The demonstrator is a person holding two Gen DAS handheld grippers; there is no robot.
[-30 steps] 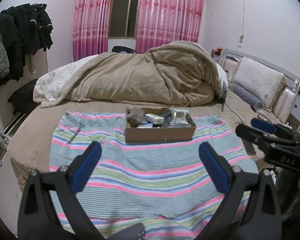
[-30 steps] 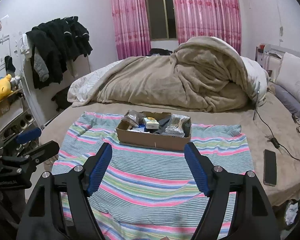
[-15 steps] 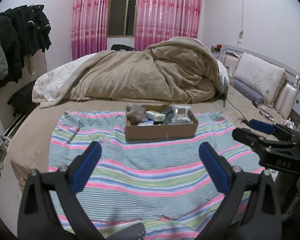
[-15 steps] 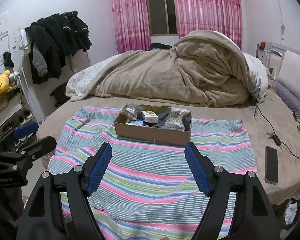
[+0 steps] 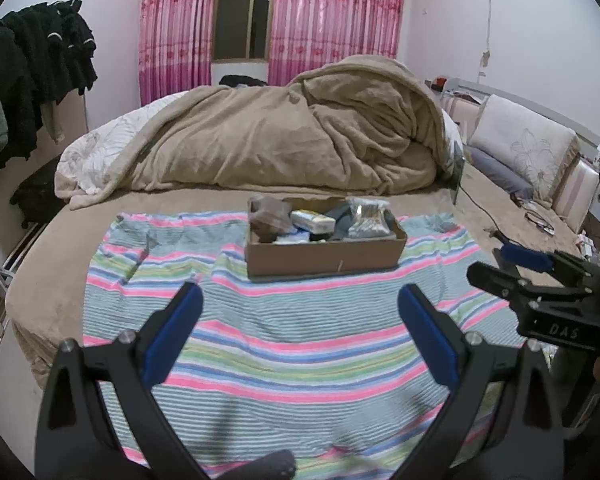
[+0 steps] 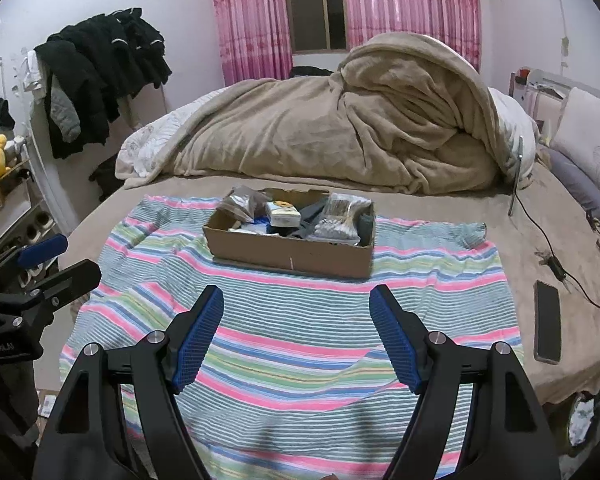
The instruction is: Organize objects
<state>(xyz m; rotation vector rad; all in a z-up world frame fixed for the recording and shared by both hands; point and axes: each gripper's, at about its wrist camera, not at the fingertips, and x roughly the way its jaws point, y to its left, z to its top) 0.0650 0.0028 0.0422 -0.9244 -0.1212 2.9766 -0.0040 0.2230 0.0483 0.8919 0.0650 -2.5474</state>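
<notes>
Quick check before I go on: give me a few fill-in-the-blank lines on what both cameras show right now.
1. The cardboard box sits on the ____ cloth.
2. Both the left tool and the right tool are ____ and hold nothing.
3. The black phone lies to the ____ of the cloth, on the bed.

Missing words: striped; open; right

White letters "DAS" stand on the black body of the right gripper (image 5: 508, 266), seen at the right edge of the left wrist view. A short white marking on the left gripper (image 6: 60, 262) in the right wrist view appears mirrored and cannot be read.
</notes>
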